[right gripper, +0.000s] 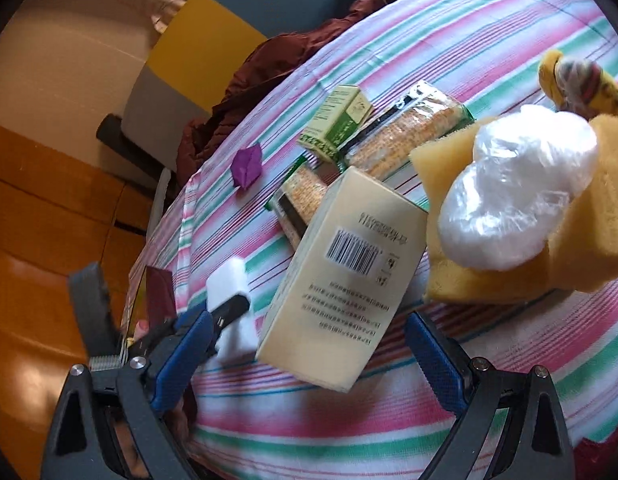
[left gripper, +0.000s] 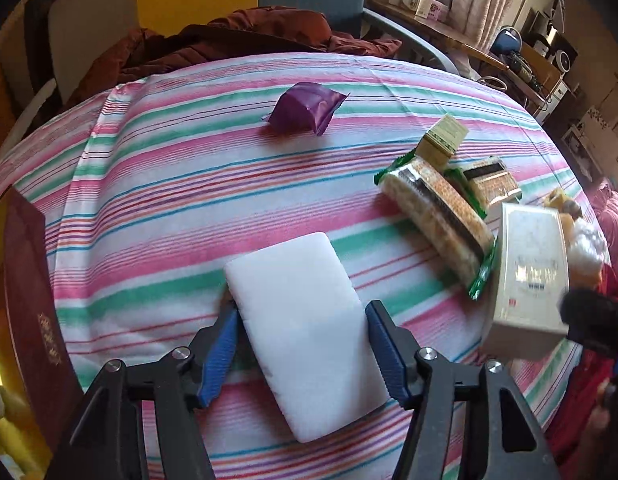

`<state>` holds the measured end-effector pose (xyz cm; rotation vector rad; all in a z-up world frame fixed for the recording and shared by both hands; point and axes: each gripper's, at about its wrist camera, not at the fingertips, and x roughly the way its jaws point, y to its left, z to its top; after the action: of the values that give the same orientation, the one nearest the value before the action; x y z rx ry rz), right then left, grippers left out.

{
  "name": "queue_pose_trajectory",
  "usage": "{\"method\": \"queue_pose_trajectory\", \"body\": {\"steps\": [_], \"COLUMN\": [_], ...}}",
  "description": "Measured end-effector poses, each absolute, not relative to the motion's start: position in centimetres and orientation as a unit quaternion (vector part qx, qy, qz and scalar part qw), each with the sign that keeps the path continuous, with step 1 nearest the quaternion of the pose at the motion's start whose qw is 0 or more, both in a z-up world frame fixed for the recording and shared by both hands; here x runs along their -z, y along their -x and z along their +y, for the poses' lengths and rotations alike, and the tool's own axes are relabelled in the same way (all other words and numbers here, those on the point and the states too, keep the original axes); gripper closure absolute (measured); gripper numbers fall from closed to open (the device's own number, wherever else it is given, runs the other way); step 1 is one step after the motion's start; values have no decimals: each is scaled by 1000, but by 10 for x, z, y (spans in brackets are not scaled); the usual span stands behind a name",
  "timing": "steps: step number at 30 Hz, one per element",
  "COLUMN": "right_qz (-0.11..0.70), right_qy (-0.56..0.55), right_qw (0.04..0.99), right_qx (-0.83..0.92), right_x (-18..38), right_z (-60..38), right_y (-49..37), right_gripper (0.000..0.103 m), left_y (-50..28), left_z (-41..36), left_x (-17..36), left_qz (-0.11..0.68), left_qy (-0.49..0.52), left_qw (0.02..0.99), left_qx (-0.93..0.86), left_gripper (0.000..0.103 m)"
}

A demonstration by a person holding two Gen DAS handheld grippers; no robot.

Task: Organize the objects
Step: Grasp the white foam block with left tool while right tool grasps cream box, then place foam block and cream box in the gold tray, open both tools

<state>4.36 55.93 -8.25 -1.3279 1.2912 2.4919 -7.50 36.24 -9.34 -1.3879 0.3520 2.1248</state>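
Note:
A white foam block (left gripper: 305, 328) lies flat on the striped tablecloth (left gripper: 169, 168). My left gripper (left gripper: 301, 308) straddles it, and its blue pads (left gripper: 223, 344) stand close against the long sides, with thin gaps still showing. In the right wrist view the same block (right gripper: 225, 280) lies beside the left gripper's black finger. My right gripper (right gripper: 311, 318) is open around a tilted cream box (right gripper: 341, 276) with a barcode. Wide gaps separate its pads from the box. The box's far end leans over a cracker pack (right gripper: 301, 196).
A purple packet (left gripper: 305, 108) lies far across the table. A green-yellow carton (left gripper: 445, 140) and cracker packs (left gripper: 441, 220) sit at the right. Yellow sponges (right gripper: 589, 240) with a plastic-wrapped white lump (right gripper: 521, 192) sit beside the box. A dark red book (left gripper: 33, 300) lies at the left edge. A brown jacket (left gripper: 249, 36) covers the chair.

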Motion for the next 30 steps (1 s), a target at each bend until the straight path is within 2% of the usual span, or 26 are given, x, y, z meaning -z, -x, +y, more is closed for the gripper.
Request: {"method": "queue_pose_trajectory", "body": {"steps": [2, 4, 5, 6, 11, 19, 30], "right_qz": [407, 402, 400, 394, 327, 206, 153], "right_qy": [432, 435, 437, 440, 447, 445, 434], "right_qw": [26, 33, 33, 30, 7, -34, -64], "right_qx": [-804, -805, -805, -806, -833, -871, -885], "right_x": [85, 87, 89, 90, 74, 49, 26], "right_z": [557, 556, 557, 556, 535, 490, 443], "right_y": [-40, -38, -37, -36, -33, -35, -32], "right_gripper": [11, 22, 37, 41, 52, 52, 52], "left_y": [73, 70, 68, 65, 52, 32, 36], "left_z": [365, 361, 359, 358, 347, 320, 209], "left_x": [95, 95, 94, 94, 88, 56, 8], "left_qz": [131, 130, 130, 132, 131, 118, 36], "left_qy": [515, 512, 510, 507, 495, 467, 440], "left_qw": [285, 286, 287, 289, 305, 321, 272], "left_qx": [-798, -800, -801, -801, -803, -815, -855], "left_gripper": [39, 41, 41, 42, 44, 44, 44]}}
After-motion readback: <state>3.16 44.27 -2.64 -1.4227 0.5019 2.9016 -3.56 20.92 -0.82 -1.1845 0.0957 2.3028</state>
